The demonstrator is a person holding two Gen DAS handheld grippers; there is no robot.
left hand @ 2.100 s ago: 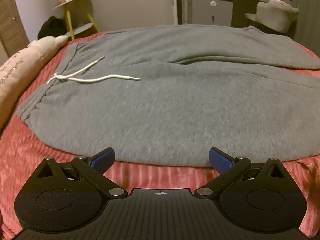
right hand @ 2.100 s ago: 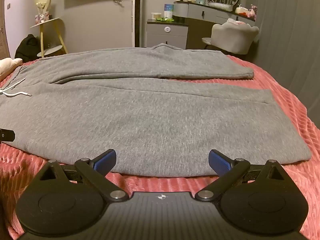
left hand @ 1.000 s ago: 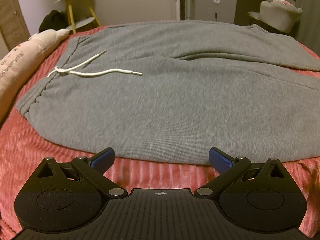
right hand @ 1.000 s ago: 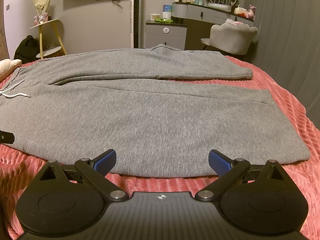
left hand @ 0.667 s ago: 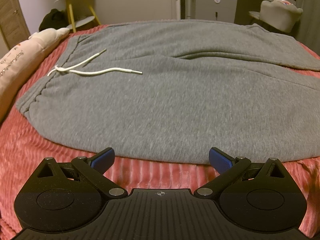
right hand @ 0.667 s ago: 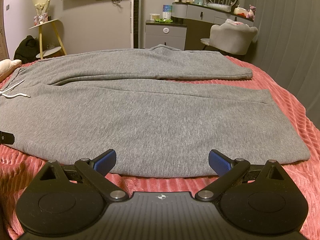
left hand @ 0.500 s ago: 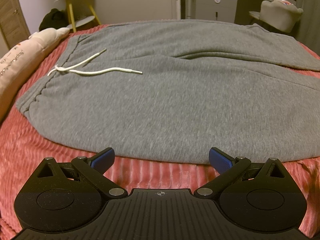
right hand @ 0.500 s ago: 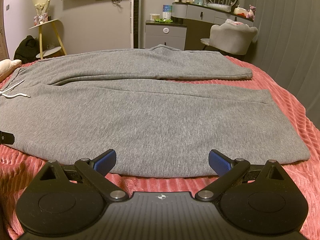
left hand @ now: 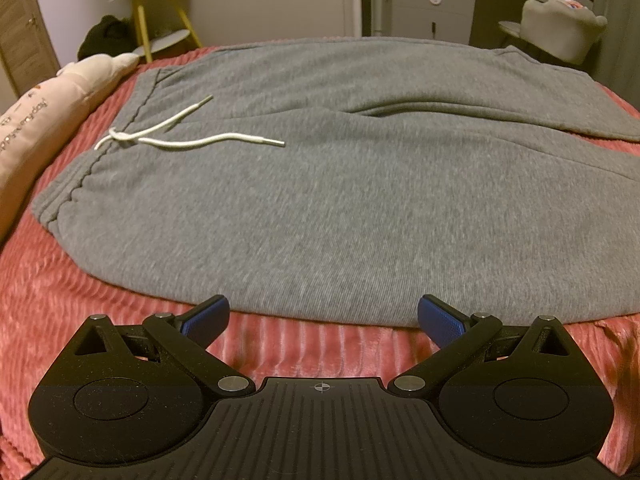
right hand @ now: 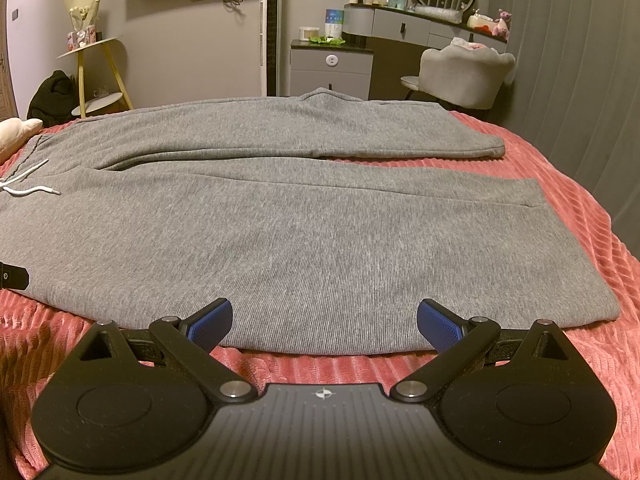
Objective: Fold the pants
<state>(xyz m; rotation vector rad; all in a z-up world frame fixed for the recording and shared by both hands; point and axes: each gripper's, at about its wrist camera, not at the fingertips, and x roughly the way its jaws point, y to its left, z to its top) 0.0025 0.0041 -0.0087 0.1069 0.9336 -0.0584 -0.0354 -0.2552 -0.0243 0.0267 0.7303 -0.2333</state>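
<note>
A bedroom is seen, with a bed covered by a pink ribbed blanket [left hand: 320, 352]. On the blanket the grey pants [left hand: 340, 208] are laid out flat, unfolded, with the waistband to the left and the two legs running to the right. The far leg [right hand: 280, 132] lies beside the near leg [right hand: 320, 248], and the two are parted by a narrow strip of blanket at the cuffs. A white drawstring [left hand: 180, 138] is spread loose over the waist area.

The left gripper [left hand: 322, 316] is held low before the near edge of the pants, near the waist end. Its jaws are spread wide and nothing is held between them; the blue pads [left hand: 440, 320] are seen just at the hem line, but whether the cloth is touched cannot be told. The right gripper [right hand: 324, 322] is held in the same manner further toward the cuffs, also wide apart and empty.

A cream pillow [left hand: 52, 108] is placed left of the waistband. Behind the bed a yellow side table [right hand: 96, 68], a grey dresser [right hand: 332, 68] and a padded chair [right hand: 464, 72] are seen.
</note>
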